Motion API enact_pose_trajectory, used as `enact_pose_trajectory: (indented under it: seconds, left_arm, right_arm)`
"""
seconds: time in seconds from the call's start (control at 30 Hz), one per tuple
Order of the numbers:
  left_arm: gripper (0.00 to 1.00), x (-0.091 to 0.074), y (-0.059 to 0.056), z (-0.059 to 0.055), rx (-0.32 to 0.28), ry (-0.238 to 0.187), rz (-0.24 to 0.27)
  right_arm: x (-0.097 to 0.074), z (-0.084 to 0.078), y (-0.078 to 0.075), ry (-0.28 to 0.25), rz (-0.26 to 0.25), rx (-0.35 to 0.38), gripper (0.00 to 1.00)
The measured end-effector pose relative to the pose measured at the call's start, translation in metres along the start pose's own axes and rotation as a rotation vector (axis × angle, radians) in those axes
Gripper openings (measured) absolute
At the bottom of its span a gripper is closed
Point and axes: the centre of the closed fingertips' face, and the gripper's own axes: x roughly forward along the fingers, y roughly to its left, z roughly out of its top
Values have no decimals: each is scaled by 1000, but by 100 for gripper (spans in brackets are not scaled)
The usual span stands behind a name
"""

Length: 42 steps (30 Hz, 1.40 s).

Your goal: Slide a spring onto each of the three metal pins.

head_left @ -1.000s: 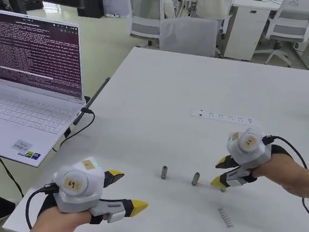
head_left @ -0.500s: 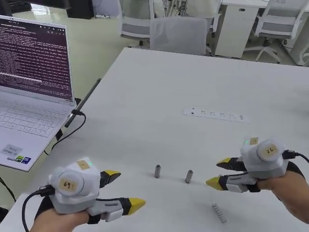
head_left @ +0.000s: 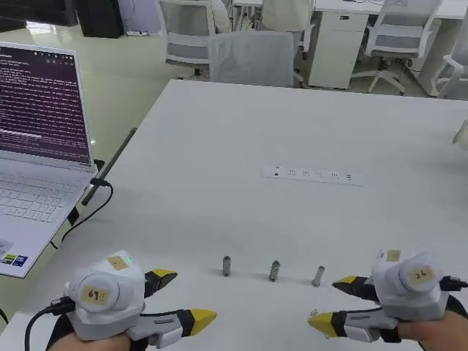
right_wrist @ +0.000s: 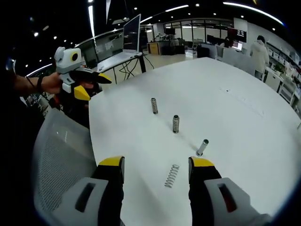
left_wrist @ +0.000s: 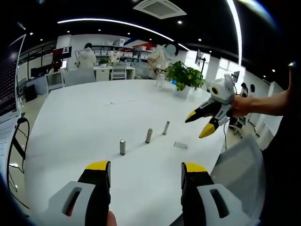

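Observation:
Three metal pins stand in a row on the white table. The left pin [head_left: 227, 266] and middle pin [head_left: 274, 270] each carry a spring. The right pin [head_left: 318, 276] [right_wrist: 202, 147] is bare. A loose spring [right_wrist: 172, 175] [left_wrist: 180, 145] lies flat on the table, just in front of my right gripper [head_left: 330, 300] [right_wrist: 157, 162], which is open and holds nothing. My left gripper [head_left: 184, 296] [left_wrist: 146, 167] is open too, near the table's front edge, short of the left pin [left_wrist: 122, 147].
An open laptop [head_left: 36, 139] with its cable [head_left: 88, 208] sits at the left. A white power strip [head_left: 313, 175] lies beyond the pins. Office chairs [head_left: 252, 58] stand past the far edge. A mesh chair back [right_wrist: 61, 160] is close below the right gripper.
My right gripper has drawn back from the right pin toward the near edge, leaving that pin bare in view. The head camera has shifted; the left gripper has barely moved.

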Motion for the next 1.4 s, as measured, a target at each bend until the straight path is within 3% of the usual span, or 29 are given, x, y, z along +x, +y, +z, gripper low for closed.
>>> enact_pose_trajectory:
  seconds: [0.2,0.33,0.67,1.1,1.4]
  left_arm:
    - [56,7,-7,-1,7,9,-18]
    - [56,11,-10,0,11,10,-28]
    - [56,23,-18,1,23,23,-55]
    - [55,39,-28,8,62,36,-99]
    - [55,53,-44,15,115,53,-162]
  right_arm:
    - [-10,-25,5,1,-26,63,57]
    - [-19,-33,9,-30,-49,104,58]
    - [-37,-39,7,-84,-98,163,60]
    - [-41,-43,7,-92,-109,185,62]
    - [-44,-45,7,-92,-111,190,62]
